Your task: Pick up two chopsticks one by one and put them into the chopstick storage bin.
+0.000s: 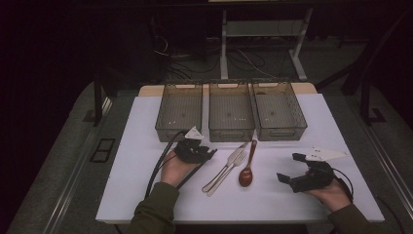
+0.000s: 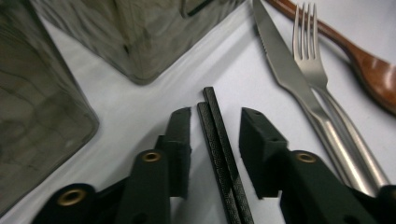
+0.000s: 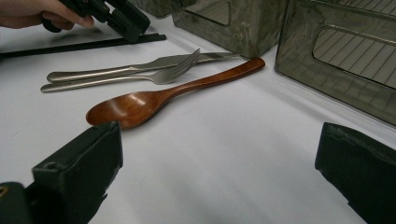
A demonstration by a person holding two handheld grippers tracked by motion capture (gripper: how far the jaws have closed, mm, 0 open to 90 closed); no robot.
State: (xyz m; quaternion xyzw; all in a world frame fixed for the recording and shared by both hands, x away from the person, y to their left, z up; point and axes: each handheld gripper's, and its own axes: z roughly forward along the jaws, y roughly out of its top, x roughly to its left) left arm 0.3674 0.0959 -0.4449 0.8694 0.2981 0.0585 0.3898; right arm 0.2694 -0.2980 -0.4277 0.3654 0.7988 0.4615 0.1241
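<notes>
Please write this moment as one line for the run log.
left gripper: open, straddling black chopsticks | right gripper: open, holding nothing | knife, fork, wooden spoon: on table | three bins: empty

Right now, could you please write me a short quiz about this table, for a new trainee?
1. True or false: the left gripper is open, with the black chopsticks lying between its jaws.
2. How many bins stand in a row behind the cutlery?
A. two
B. three
C. four
3. Which piece of cutlery lies nearest to the right gripper?

Key
1. True.
2. B; all three look empty.
3. The wooden spoon; the fork and the knife lie on its far side, toward the left gripper.
</notes>
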